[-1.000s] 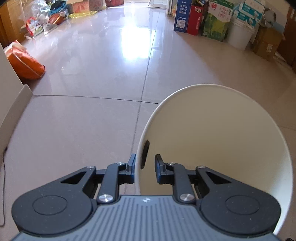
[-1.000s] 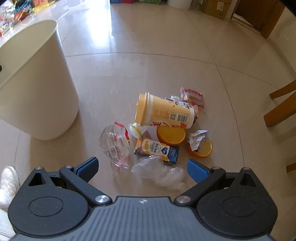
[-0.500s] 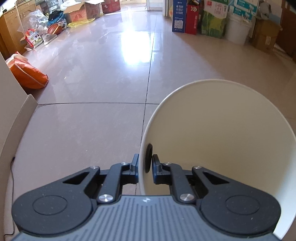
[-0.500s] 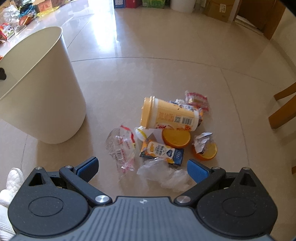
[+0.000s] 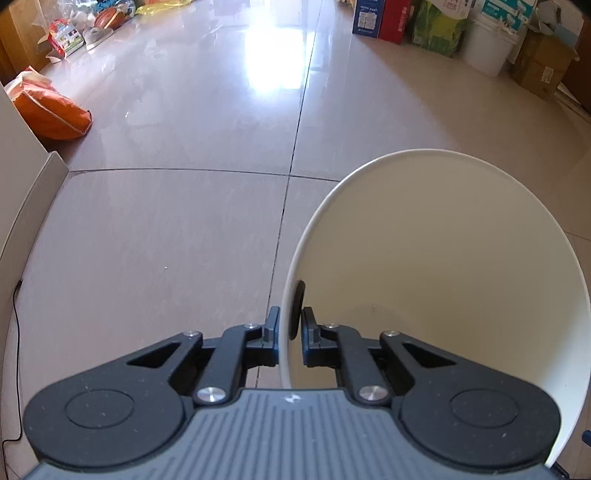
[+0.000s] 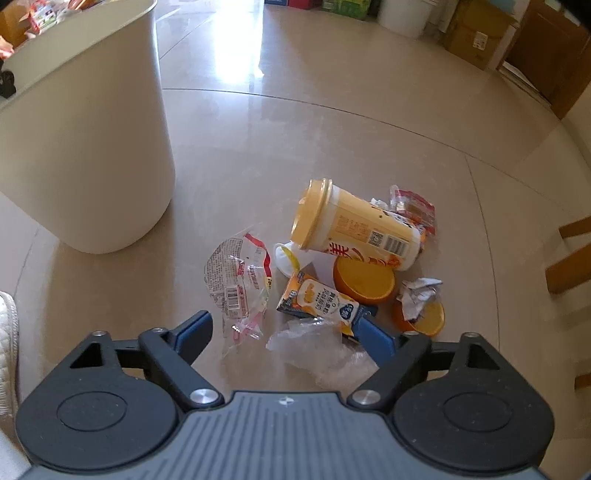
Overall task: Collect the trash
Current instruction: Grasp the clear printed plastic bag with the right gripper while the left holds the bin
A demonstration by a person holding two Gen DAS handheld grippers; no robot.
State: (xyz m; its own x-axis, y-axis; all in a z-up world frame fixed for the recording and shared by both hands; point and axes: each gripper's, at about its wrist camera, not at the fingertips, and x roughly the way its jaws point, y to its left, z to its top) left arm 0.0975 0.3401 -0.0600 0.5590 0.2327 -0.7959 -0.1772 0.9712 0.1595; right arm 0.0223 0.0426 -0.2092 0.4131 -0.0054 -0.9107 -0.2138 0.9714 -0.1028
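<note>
My left gripper point(image 5: 290, 325) is shut on the rim of a cream waste bin point(image 5: 443, 258), one finger outside the wall and one inside. The right wrist view shows the same bin point(image 6: 85, 147) tilted on the floor at upper left. My right gripper point(image 6: 284, 332) is open just above a heap of trash. In the heap are a yellow cup point(image 6: 354, 229) on its side, an orange lid point(image 6: 364, 282), a small drink carton point(image 6: 319, 301), a printed clear wrapper point(image 6: 236, 280), crumpled clear film point(image 6: 321, 350), crumpled paper point(image 6: 419, 295) and a red wrapper point(image 6: 412, 206).
Wooden chair legs point(image 6: 572, 258) stand at the right edge. Boxes point(image 5: 436, 22) and a white bucket point(image 5: 484, 44) line the far wall. An orange bag point(image 5: 48, 110) lies at the left by a white panel. A white sleeve point(image 6: 7, 332) shows at lower left.
My left gripper closed on the bin rim. The bin has come nearer the heap and tilted. My right gripper moved down closer to the trash, still open.
</note>
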